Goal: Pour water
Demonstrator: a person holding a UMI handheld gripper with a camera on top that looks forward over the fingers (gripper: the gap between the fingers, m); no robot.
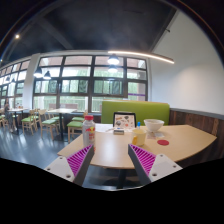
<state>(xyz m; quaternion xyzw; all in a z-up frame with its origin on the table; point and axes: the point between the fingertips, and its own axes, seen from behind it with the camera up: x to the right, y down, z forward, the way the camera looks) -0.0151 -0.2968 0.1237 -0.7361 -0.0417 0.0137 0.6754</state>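
A bottle (89, 128) with a red cap and orange label stands upright on the far left part of a light wooden table (115, 150). A white cup (153, 126) stands toward the table's far right. My gripper (111, 161) hovers over the table's near edge, open, with nothing between its purple pads (80, 160). The bottle lies beyond the left finger, the cup beyond the right finger.
A small standing sign (124, 121) sits at the table's far side between bottle and cup. A red round coaster (163, 142) lies near the cup. A green bench (135, 110) backs the table. More tables and chairs (40, 120) stand to the left by large windows.
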